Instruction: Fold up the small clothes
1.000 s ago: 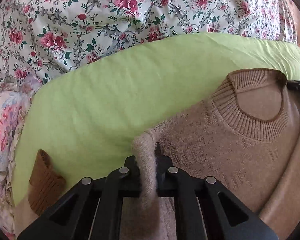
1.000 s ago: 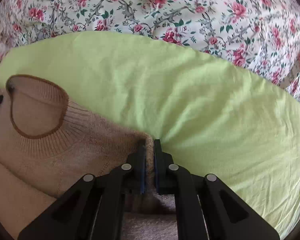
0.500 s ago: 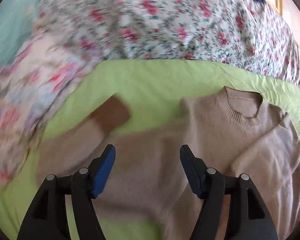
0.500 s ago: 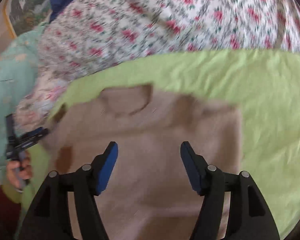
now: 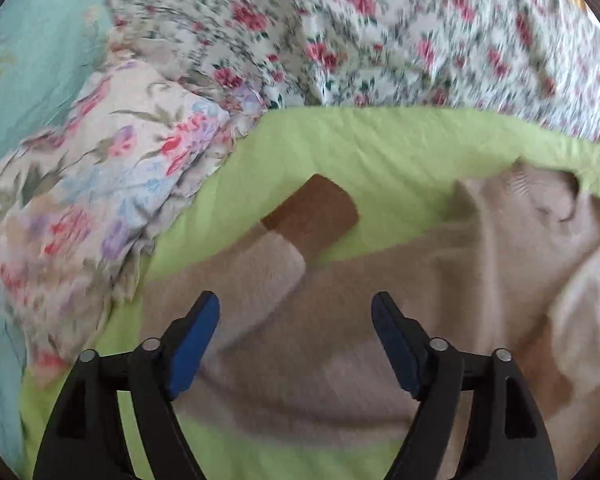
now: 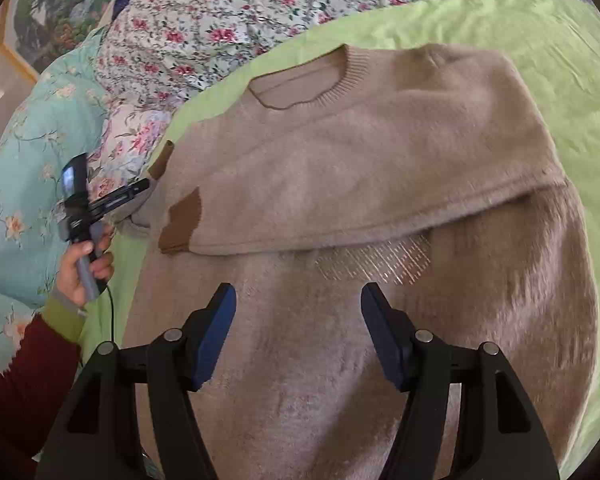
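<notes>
A beige knitted sweater (image 6: pixel 340 184) with brown cuffs lies on a light green cloth (image 6: pixel 548 48). One sleeve is folded across its chest, with a brown cuff (image 6: pixel 182 220) at the left. My right gripper (image 6: pixel 298 320) is open and empty above the sweater's lower body. My left gripper (image 5: pixel 294 328) is open and empty over the other sleeve, whose brown cuff (image 5: pixel 312 212) rests on the green cloth. The left gripper also shows in the right wrist view (image 6: pixel 136 192) at the sweater's left edge.
A rose-print quilt (image 6: pixel 236 20) lies behind the green cloth. A pastel floral pillow (image 5: pixel 100 184) and a teal floral cover (image 6: pixel 24 168) lie to the left. A framed picture (image 6: pixel 48 12) hangs at the far left.
Both grippers let go of the sweater's shoulders, opened and drew back. The left one has swung left toward the sleeve cuff; the right one has risen over the lower body.
</notes>
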The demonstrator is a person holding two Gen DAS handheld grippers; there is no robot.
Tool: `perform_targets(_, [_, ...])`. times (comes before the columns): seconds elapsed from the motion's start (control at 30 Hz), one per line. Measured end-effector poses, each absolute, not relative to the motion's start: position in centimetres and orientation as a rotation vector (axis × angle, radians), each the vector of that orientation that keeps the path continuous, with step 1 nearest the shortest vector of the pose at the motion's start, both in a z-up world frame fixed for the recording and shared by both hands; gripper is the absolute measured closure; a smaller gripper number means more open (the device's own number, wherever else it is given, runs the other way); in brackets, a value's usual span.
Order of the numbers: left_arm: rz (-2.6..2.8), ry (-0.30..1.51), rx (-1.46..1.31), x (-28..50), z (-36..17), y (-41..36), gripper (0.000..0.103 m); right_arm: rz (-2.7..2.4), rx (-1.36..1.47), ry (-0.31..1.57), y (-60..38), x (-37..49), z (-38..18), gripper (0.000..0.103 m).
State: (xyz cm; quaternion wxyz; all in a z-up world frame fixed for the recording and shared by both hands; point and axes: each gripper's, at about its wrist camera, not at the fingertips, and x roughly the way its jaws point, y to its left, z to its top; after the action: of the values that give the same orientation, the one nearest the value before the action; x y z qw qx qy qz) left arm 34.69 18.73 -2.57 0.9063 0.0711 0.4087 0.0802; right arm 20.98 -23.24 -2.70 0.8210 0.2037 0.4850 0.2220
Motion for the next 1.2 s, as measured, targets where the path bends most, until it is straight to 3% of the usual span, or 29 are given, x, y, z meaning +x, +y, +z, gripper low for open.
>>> perform_targets(0.1, [0.23, 0.906, 0.187, 37.7, -4.9, 20.3, 0.024, 0.46, 0.44, 1.039, -23.7, 20.8, -2.9, 0.037])
perform_targets(0.13, [0.234, 0.933, 0.163, 38.5, -5.6, 21.2, 0.032, 0.453, 0.439, 1.042, -23.8, 20.8, -3.0, 0.037])
perform_targets(0.2, [0.197, 0.944, 0.056, 39.1, -6.0, 23.1, 0.054, 0.442, 0.437, 1.042, -24.1, 20.8, -3.1, 0.037])
perform_targets(0.27, [0.183, 0.922, -0.004, 38.9, -5.1, 24.0, 0.095, 0.432, 0.44, 1.038, -24.3, 20.9, -3.1, 0.037])
perform_targets(0.5, [0.036, 0.762, -0.103, 33.8, 1.1, 21.0, 0.095, 0.436, 0.449, 1.01, -24.4, 20.8, -2.5, 0.037])
perform_targets(0.77, [-0.301, 0.678, -0.202, 30.3, 5.6, 9.3, 0.095, 0.403, 0.45, 0.98, -26.2, 19.6, -1.4, 0.037])
perform_targets(0.9, [-0.424, 0.686, -0.161, 30.3, 5.4, 2.1, 0.095, 0.37, 0.468, 0.981, -27.7, 19.4, -1.5, 0.037])
perform_targets(1.1, [-0.51, 0.8, -0.11, 32.3, 0.6, -6.5, 0.094, 0.346, 0.499, 0.984, -29.0, 19.5, -2.0, 0.037])
perform_targets(1.2, [-0.509, 0.879, -0.069, 33.3, -2.4, -9.1, 0.088, 0.339, 0.501, 0.991, -29.0, 19.8, -2.3, 0.037])
